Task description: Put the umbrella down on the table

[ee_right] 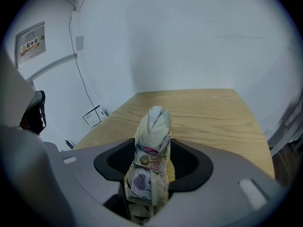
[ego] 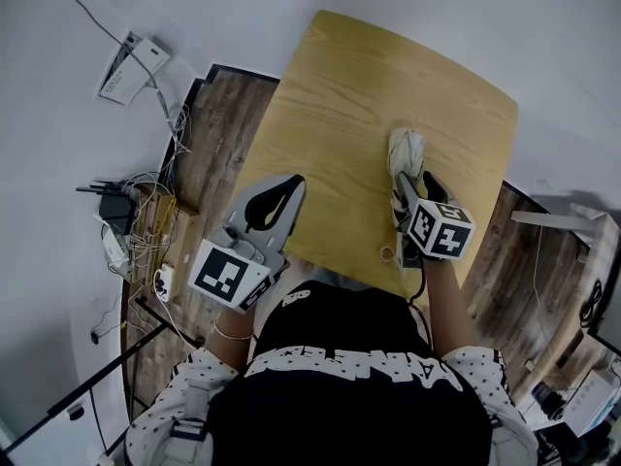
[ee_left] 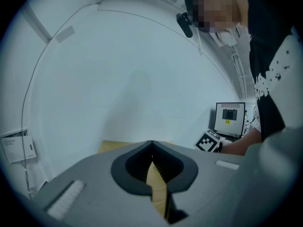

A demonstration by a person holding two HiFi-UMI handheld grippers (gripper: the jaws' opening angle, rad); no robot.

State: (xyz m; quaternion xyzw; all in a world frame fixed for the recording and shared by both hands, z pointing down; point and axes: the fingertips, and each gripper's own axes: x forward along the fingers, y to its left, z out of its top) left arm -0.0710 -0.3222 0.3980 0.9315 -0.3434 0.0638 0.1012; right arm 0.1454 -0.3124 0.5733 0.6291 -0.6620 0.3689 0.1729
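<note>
At the near left, my left gripper (ego: 293,183) was idle, jaws together on nothing. My right gripper (ee_right: 153,142) was clamped on the folded umbrella (ego: 407,149), jaws set wide against its sides and its far end reaching out over the table (ego: 340,95). I judged the set-down unfinished, with lowering and release outstanding.

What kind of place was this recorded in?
Probably a small office or lab room rather than a home: a plain wooden table, a router with tangled cables down by the wall, and a computer monitor off to one side.
</note>
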